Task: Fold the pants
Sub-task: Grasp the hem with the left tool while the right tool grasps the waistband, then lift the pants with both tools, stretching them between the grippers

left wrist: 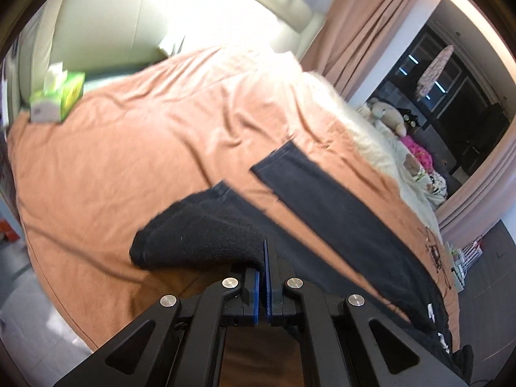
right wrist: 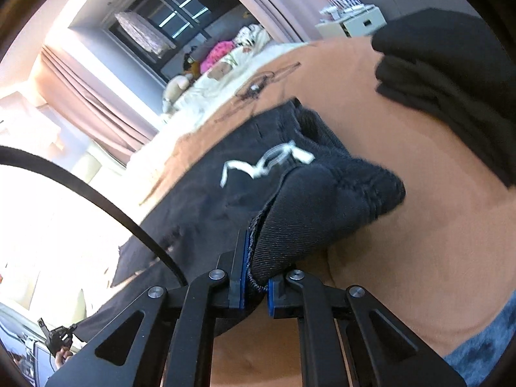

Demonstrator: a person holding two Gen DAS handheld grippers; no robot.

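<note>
Dark navy pants (left wrist: 338, 203) lie spread on an orange bedsheet (left wrist: 145, 148). My left gripper (left wrist: 265, 258) is shut on the hem of one pant leg (left wrist: 200, 232), lifted and bunched above the sheet. The other leg lies flat to the right. In the right wrist view my right gripper (right wrist: 256, 277) is shut on the waistband (right wrist: 322, 203), raised off the sheet (right wrist: 403, 242). The white drawstring (right wrist: 267, 161) lies on the pants' front.
A green tissue box (left wrist: 58, 96) sits at the bed's far left. A white blanket and stuffed toys (left wrist: 387, 119) lie along the far edge by the curtain. A folded dark garment pile (right wrist: 451, 80) rests on the sheet at upper right in the right wrist view.
</note>
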